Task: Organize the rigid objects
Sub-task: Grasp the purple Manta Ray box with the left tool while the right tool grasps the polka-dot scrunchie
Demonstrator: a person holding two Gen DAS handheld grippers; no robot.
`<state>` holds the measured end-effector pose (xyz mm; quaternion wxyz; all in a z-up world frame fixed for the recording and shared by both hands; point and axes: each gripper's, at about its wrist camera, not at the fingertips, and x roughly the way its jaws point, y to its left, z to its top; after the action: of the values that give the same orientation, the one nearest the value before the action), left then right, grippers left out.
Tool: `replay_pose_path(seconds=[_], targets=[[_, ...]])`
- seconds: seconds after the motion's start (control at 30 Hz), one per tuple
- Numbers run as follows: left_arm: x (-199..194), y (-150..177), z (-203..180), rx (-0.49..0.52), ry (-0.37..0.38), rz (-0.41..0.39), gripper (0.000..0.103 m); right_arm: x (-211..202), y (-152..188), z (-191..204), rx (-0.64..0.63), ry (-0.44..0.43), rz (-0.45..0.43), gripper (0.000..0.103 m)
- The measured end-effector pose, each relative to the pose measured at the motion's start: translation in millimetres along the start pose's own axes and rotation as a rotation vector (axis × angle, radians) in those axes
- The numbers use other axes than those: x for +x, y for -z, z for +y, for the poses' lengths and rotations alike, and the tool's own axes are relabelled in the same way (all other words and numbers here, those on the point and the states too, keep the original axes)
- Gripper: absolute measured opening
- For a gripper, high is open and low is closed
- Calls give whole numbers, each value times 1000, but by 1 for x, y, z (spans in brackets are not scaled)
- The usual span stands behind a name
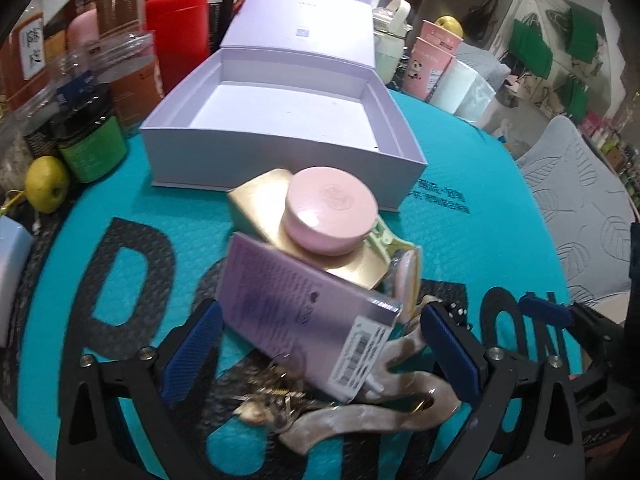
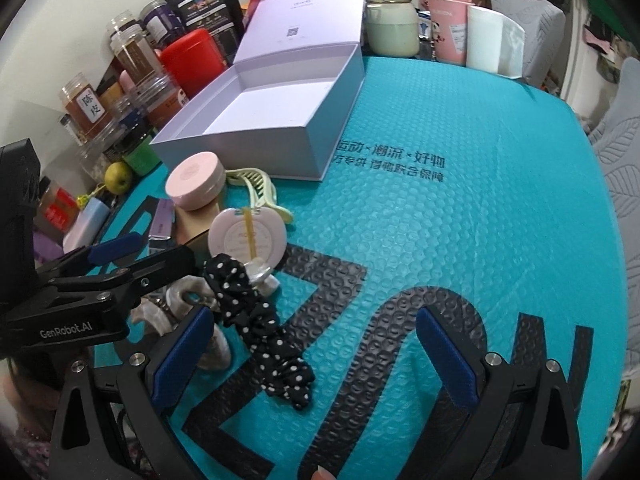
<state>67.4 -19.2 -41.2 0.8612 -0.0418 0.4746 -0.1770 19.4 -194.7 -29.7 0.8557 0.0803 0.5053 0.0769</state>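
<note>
Rigid objects lie in a small heap on the teal mat point(image 2: 400, 240) of the counter, just before the open lilac box point(image 1: 280, 160), which has nothing in it; a lilac carton point(image 1: 296, 312) lies tilted on top at the near side, leaning on a gold box point(image 1: 264, 204) that carries a round pink jar point(image 1: 330, 216); a pale green comb point(image 2: 256, 188), a round pink compact point(image 2: 248, 240), a pearly hair claw point(image 1: 372, 416) and a black dotted scrunchie point(image 2: 260, 332) lie around them.

Left hand-held gripper point(image 1: 320, 352) has its jaws wide, one on each side of the lilac carton; the pads do not seem to press on it yet, so I judge nothing is held; right hand-held gripper point(image 2: 316, 360) is wide open over bare mat, beside the scrunchie, and holds nothing.

Step in hand seems to be the first pick, with the carton as target; the next move calls for closing squarely on its long sides, without pushing the jar off the gold box.
</note>
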Motion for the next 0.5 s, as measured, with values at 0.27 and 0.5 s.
replay_pose_path(seconds=[0.27,0.5], targets=[[1,0,11,-50,40,4,57,-1,1,-2,15,3,-3,103],[-18,10,38,-107,-14,-44,48,3,2,5,-2,-20,12,103]])
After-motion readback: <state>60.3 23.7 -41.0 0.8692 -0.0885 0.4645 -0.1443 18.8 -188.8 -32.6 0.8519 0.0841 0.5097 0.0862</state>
